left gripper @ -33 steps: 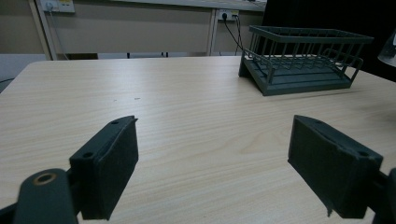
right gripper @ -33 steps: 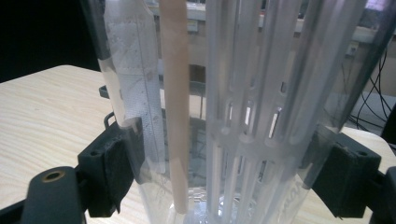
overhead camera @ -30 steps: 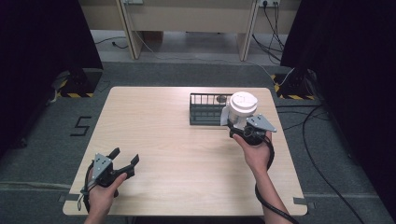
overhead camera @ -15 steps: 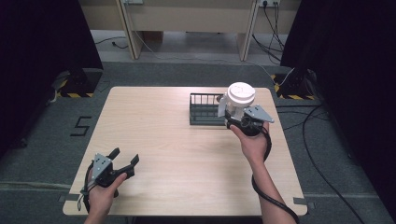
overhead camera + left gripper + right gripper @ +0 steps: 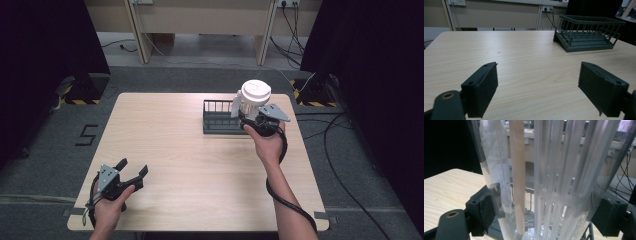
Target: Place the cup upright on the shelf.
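Pale wood table point(image 5: 200, 165) carries a dark wire rack point(image 5: 220, 117) at its far right, and the right gripper point(image 5: 255, 114), clamped on a clear ribbed container point(image 5: 554, 182) with a white lid point(image 5: 256, 92), holds it above the rack's right end. Lower it upright and slowly, I'd judge, clearing the wires. Near the front edge, the left gripper point(image 5: 544, 87) rests with jaws apart, idle.
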The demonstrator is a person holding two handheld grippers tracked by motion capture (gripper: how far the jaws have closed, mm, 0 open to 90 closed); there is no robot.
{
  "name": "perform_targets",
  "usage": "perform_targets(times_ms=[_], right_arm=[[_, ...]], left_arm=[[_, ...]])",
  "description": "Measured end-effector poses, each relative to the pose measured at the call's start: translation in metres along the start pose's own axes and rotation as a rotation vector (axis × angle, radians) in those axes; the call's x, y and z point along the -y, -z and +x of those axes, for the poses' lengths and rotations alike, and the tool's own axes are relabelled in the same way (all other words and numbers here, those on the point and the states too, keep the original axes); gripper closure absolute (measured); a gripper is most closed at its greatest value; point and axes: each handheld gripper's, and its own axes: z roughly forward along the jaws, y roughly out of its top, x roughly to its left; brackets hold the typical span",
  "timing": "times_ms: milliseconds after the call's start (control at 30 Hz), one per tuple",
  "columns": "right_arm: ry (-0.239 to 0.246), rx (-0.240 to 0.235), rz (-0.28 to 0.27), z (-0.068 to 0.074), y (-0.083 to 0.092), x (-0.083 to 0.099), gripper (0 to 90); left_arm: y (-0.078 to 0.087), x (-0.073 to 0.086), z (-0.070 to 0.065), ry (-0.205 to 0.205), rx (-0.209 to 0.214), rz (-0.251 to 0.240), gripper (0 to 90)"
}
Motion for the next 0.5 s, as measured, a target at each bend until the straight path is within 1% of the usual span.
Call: perform_targets(times_ms=[367, 500], right_arm=[[-0.001, 0.003, 0.0, 0.0, -0.014, -0.011, 18.8], [0.0, 0.002, 0.004, 0.0, -0.021, -0.013, 18.8]], left_arm=[[-0.001, 0.0, 0.0, -0.004, 0.005, -0.002, 15.2], [-0.001, 0.0, 0.0, 0.001, 0.006, 0.001, 15.2]])
